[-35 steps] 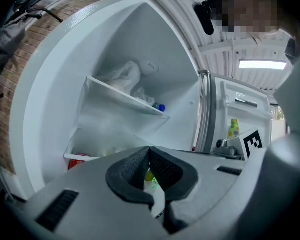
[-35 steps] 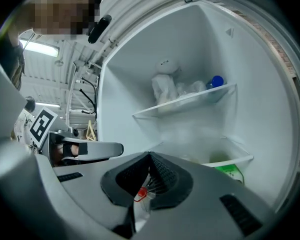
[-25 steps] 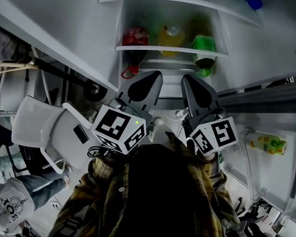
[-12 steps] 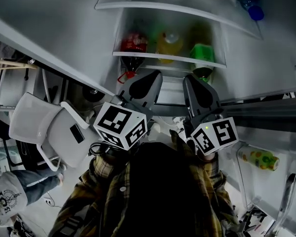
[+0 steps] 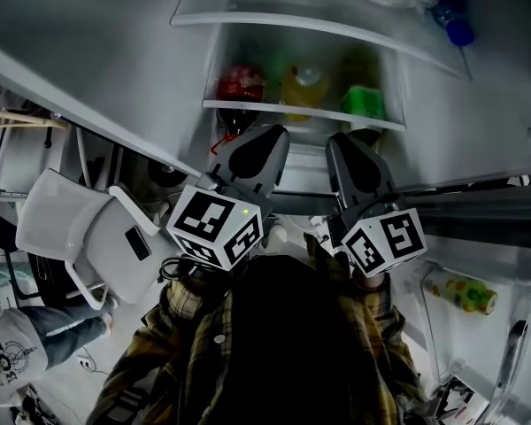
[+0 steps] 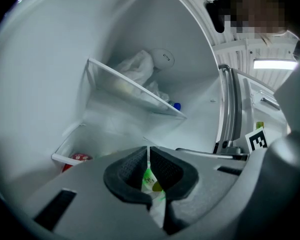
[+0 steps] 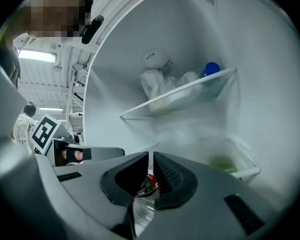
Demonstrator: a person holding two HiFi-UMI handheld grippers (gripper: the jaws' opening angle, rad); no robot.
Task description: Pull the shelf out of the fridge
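Observation:
The fridge stands open in the head view. Its lower glass shelf [image 5: 274,111] carries a red bottle [image 5: 241,82], a yellow bottle [image 5: 305,85] and a green bottle [image 5: 363,103]. My left gripper [image 5: 274,135] and right gripper [image 5: 341,142] hang side by side just in front of and below that shelf's front edge, apart from it. Both are shut with nothing between the pads. In the left gripper view the shut left gripper [image 6: 149,156] shows the green bottle [image 6: 149,179] through its slit. Behind the shut right gripper [image 7: 151,159] in its own view lies the red bottle [image 7: 146,184].
An upper shelf [image 5: 319,27] holds plastic bags and a blue-capped bottle [image 5: 460,32]. A white chair [image 5: 80,237] stands at the left, with a person [image 5: 9,361] beyond it. The open fridge door at the right holds a bottle [image 5: 460,292] in its bin.
The lower shelf's front edge now sits closer to both gripper tips in the head view. Both grippers stay shut and side by side.

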